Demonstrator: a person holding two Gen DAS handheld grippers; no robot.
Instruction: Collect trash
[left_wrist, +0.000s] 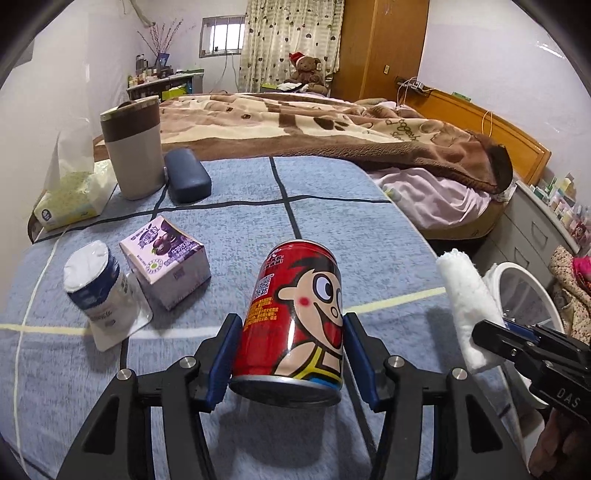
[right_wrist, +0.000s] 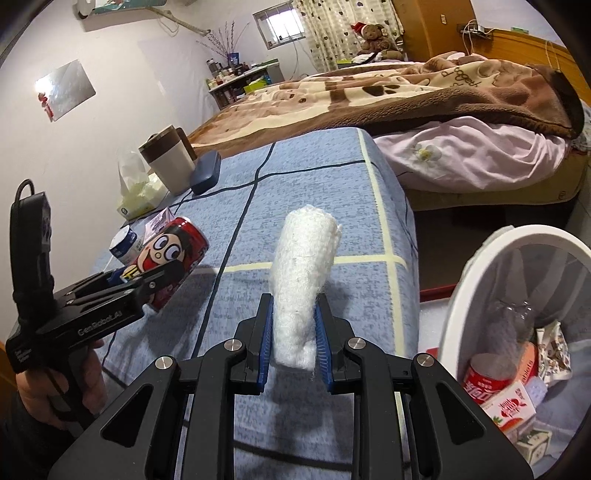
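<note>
My left gripper (left_wrist: 291, 326) is shut on a red drink can (left_wrist: 295, 314) with a cartoon face, tilted and held off the blue checked cloth (left_wrist: 332, 206). The right wrist view shows that can (right_wrist: 173, 247) in the left gripper (right_wrist: 147, 280) at the left. My right gripper (right_wrist: 295, 306) is shut on a white rolled paper towel (right_wrist: 303, 266), which sticks up between the blue pads. In the left wrist view this towel (left_wrist: 465, 306) and the right gripper (left_wrist: 495, 332) hang at the right, in front of the white trash bin (left_wrist: 517, 269).
A purple milk carton (left_wrist: 166, 266) and a tipped white cup (left_wrist: 96, 288) lie on the cloth to the left. Behind them are a tissue pack (left_wrist: 70, 199), a tumbler (left_wrist: 135, 147) and a dark case (left_wrist: 186, 181). The bin (right_wrist: 461, 295) holds a bottle, a can and cartons. A bed lies beyond.
</note>
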